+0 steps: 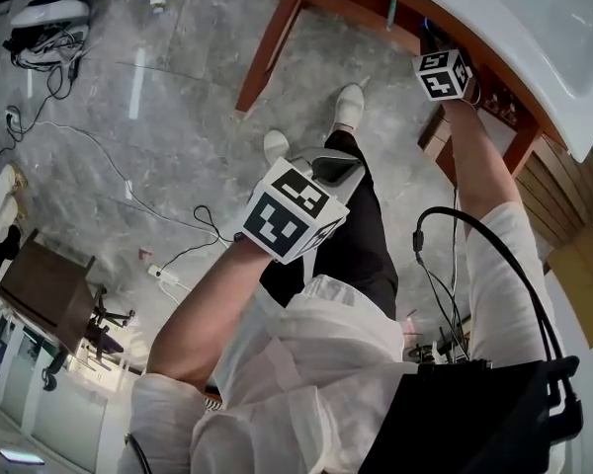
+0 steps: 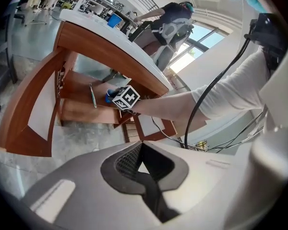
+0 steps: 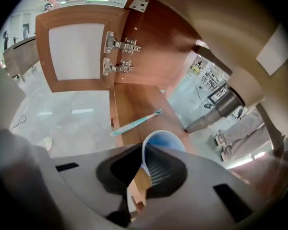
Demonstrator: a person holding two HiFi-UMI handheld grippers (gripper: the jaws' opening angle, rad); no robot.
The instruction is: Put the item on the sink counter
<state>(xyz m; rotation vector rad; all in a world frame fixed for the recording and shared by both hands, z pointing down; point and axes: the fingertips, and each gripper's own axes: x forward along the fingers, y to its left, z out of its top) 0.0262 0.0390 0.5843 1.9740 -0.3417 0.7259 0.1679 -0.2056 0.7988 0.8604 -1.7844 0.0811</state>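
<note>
Shelving [image 3: 134, 97] of reddish wood is filling the middle of the right gripper view, and the blue cup [image 3: 165, 139] is sitting on it at lower centre. The right gripper [image 3: 141, 150] is pinching the cup's near wall, one jaw inside the rim and one outside. A teal toothbrush [image 3: 134, 123] is lying just above the cup, apart from it. In the head view the white sink counter [image 1: 534, 28] is curving across the upper right. The left gripper [image 1: 338, 169] is hanging mid-frame over the floor [image 1: 178, 117], its jaws pressed together on nothing.
</note>
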